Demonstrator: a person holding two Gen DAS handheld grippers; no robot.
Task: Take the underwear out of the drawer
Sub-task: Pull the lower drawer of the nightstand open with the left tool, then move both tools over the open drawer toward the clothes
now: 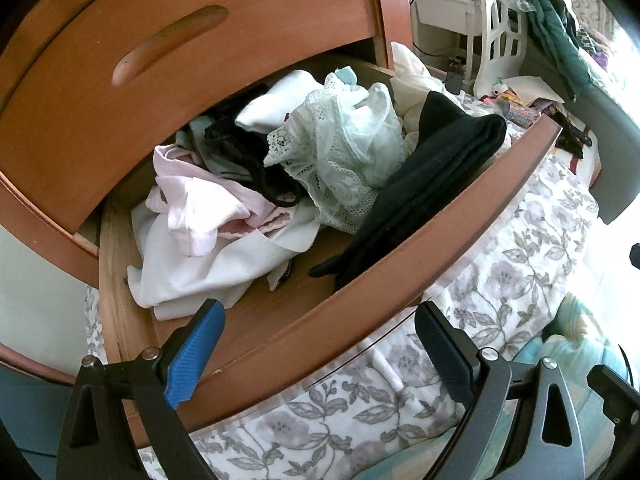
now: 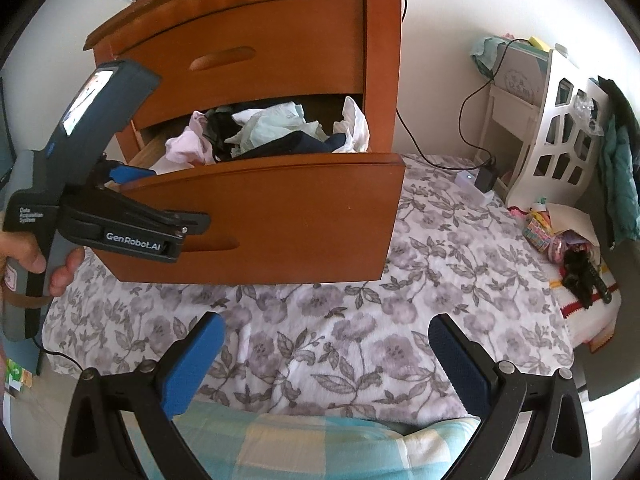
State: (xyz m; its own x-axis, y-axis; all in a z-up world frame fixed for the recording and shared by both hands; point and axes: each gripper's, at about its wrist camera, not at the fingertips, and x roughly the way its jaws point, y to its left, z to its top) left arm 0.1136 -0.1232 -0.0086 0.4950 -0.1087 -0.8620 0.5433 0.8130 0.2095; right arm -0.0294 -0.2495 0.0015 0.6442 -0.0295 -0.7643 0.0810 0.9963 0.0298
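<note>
The wooden drawer [image 1: 400, 264] stands pulled out and stuffed with crumpled clothing. A pale green lace underwear piece [image 1: 340, 152] lies on top in the middle. A black garment [image 1: 432, 184] drapes toward the front right, and pink [image 1: 200, 200] and white [image 1: 208, 268] pieces lie at the left. My left gripper [image 1: 320, 320] is open and holds nothing; it straddles the drawer's front panel near its left end. In the right wrist view a blue finger [image 2: 128, 174] of it reaches over the drawer [image 2: 280, 216]. My right gripper [image 2: 326, 332] hangs open over the bed, well short of the drawer.
The upper drawer [image 2: 260, 56] is shut. A floral bed cover [image 2: 360, 300] lies below the open drawer. A white carved stand [image 2: 560, 148], a charger with cable [image 2: 486, 178] and small clutter [image 2: 560, 240] sit at the right. A hand [image 2: 24, 256] holds the left gripper.
</note>
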